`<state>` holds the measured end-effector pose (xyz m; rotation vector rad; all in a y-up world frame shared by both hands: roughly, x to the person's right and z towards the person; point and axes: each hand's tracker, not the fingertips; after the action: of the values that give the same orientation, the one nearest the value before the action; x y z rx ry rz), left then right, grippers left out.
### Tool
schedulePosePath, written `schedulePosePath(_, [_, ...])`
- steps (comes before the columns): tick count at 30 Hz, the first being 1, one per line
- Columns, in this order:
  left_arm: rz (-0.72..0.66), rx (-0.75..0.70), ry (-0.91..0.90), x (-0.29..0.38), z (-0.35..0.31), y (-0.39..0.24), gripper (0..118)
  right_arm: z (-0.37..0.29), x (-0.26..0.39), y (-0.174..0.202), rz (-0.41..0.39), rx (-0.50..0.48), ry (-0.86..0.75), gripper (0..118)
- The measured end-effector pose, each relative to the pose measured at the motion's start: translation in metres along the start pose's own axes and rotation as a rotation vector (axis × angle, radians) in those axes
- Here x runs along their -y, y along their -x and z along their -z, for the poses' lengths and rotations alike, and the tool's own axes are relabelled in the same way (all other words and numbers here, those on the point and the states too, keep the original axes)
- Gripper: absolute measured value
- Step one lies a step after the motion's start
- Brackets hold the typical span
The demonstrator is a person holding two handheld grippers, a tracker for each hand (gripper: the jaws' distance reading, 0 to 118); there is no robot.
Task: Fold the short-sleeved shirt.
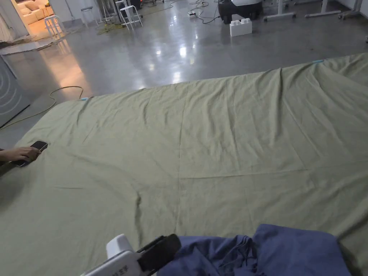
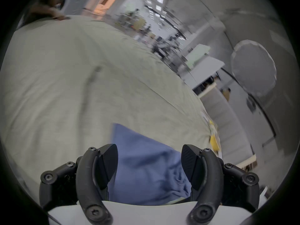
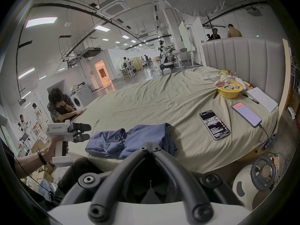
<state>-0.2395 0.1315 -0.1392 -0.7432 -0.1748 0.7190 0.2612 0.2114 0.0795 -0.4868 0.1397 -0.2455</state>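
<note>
A blue short-sleeved shirt [image 1: 258, 251] lies crumpled at the near edge of the bed, on the green sheet [image 1: 215, 143]. In the left gripper view the shirt [image 2: 146, 166] sits just beyond my left gripper [image 2: 149, 158], whose jaws stand wide apart with nothing between them. A hand holds that left gripper [image 3: 84, 132] just left of the shirt [image 3: 129, 140], above the bed's edge; in the head view the left gripper [image 1: 172, 246] is at the bottom, next to the cloth. My right gripper [image 3: 150, 147] is shut, tips together, in front of the shirt's near side.
Two phones [image 3: 214, 124] [image 3: 246, 114], a yellow bowl [image 3: 228, 89], pens and a notebook lie on the sheet's right side by the grey headboard [image 3: 243, 58]. A crouching person [image 3: 60, 105] rests a hand with a phone [image 1: 32, 151] on the far left edge.
</note>
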Motion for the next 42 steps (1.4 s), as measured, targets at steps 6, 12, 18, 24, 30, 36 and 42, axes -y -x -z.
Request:
schedulePosePath(6, [-0.145,0.028,0.105,0.023,0.028,0.029,36,-0.001,-0.001,0.004,0.005,-0.007,0.008,0])
schedulePosePath(12, [-0.352,0.1,0.035,0.039,0.037,0.033,12,-0.007,-0.002,0.004,-0.017,0.024,0.014,0])
schedulePosePath(18, [-0.235,0.127,-0.136,-0.002,-0.026,0.028,11,-0.005,-0.003,0.0,0.019,0.021,0.009,0])
schedulePosePath(24, [0.151,-0.01,-0.205,-0.04,-0.065,-0.031,11,0.005,0.0,-0.004,0.039,-0.015,0.015,0])
schedulePosePath(30, [0.276,0.178,0.009,0.051,0.021,-0.126,11,-0.007,0.0,0.0,0.006,0.021,-0.001,0])
schedulePosePath(36, [0.439,0.032,0.25,0.124,0.097,-0.152,24,-0.028,0.006,-0.015,-0.007,0.109,0.001,0])
schedulePosePath(42, [0.398,0.399,-0.004,0.08,0.031,-0.154,78,-0.034,0.017,-0.033,0.067,0.096,-0.012,0])
